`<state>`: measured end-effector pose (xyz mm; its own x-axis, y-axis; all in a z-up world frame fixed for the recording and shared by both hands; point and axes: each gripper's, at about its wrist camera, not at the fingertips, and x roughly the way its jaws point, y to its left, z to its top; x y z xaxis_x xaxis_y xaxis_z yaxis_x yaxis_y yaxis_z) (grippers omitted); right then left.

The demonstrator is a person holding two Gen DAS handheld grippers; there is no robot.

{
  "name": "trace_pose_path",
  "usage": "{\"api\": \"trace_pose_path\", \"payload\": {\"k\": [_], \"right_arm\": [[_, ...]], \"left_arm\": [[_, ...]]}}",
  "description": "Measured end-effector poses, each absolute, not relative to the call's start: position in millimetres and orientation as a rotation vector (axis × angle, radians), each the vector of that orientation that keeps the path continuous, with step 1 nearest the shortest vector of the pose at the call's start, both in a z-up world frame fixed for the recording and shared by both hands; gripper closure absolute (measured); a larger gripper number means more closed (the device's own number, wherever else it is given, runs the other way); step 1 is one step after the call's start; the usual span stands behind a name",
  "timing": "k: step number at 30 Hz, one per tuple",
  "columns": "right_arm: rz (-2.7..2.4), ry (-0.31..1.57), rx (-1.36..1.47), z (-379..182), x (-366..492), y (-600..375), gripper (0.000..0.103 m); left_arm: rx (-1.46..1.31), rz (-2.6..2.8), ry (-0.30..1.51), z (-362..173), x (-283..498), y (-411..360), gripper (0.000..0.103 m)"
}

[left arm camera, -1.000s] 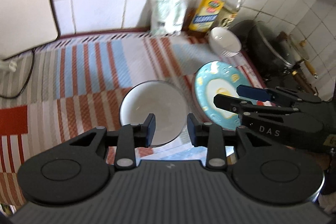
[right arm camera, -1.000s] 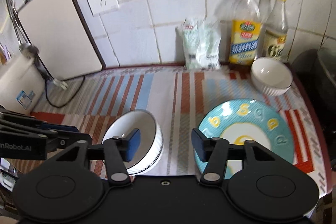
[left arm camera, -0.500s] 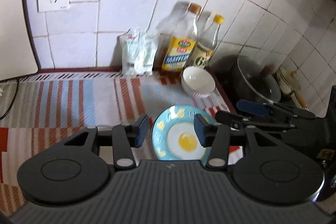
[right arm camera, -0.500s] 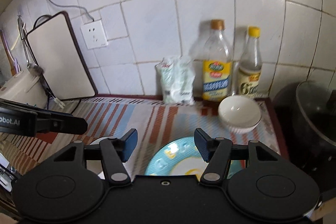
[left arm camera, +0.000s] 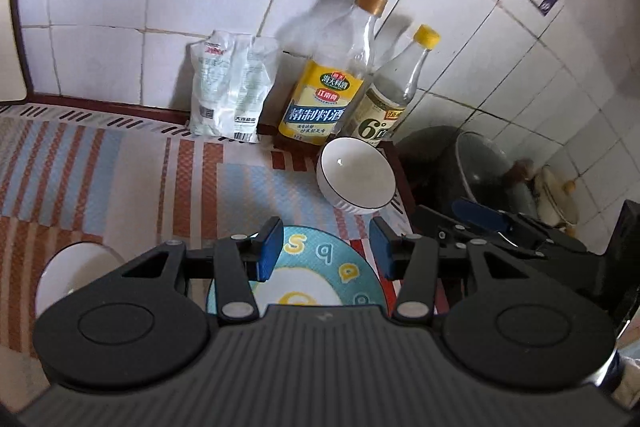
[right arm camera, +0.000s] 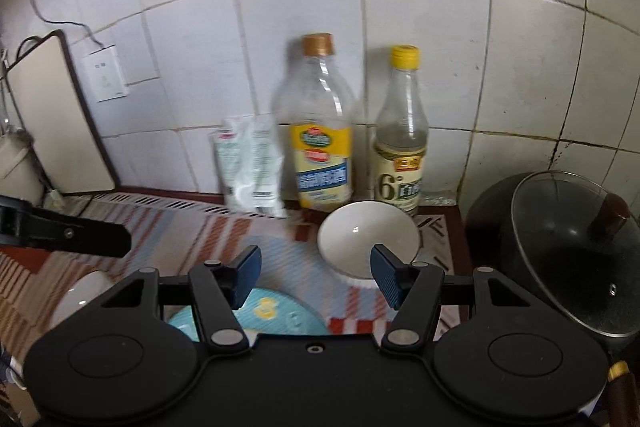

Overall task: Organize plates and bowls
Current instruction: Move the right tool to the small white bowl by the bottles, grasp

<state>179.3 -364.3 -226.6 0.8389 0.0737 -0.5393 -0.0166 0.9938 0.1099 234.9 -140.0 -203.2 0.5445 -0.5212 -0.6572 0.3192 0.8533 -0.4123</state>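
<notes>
While both cameras a second ago looked down on the near bowl and the plate, they now look toward the tiled wall, with the far bowl (right arm camera: 368, 241) framed between the right gripper's (right arm camera: 316, 277) spread fingers; neither gripper holds anything. The left gripper (left arm camera: 327, 247) is likewise spread and empty, above the blue plate (left arm camera: 320, 267). Judged from this shift, attention has passed from the near bowl to the far one, and the likely step in hand is an approach to collect it for stacking; no item is yet moved, so the task stands at its start. Count, taken with the blue plate as landmark: one plate, flat on the striped desk (left arm camera: 120, 167); two bowls, one behind the plate and to its right, just in front of the bottles, apart from the plate, and the other, the near bowl (left arm camera: 72, 275), to the plate's left, partly hidden by the left gripper body. Two bottles stand behind the plate against the wall: the gold-capped bottle (right arm camera: 318, 131) and the yellow-capped bottle (right arm camera: 402, 135). One white packet (left arm camera: 230, 87) leans left of them. One lidded pot (right arm camera: 568, 259) sits right of the plate, off the mat.
</notes>
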Motion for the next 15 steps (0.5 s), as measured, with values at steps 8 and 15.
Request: {"api": "trace_pose_path", "payload": {"k": [8, 15], "right_arm": [[0.043, 0.635, 0.168, -270, 219, -402, 0.037], [0.011, 0.686, 0.142, -299, 255, -417, 0.038]], "left_arm": [[-0.264, -0.451, 0.876, -244, 283, -195, 0.057], [-0.249, -0.416, 0.903, -277, 317, -231, 0.059]]}}
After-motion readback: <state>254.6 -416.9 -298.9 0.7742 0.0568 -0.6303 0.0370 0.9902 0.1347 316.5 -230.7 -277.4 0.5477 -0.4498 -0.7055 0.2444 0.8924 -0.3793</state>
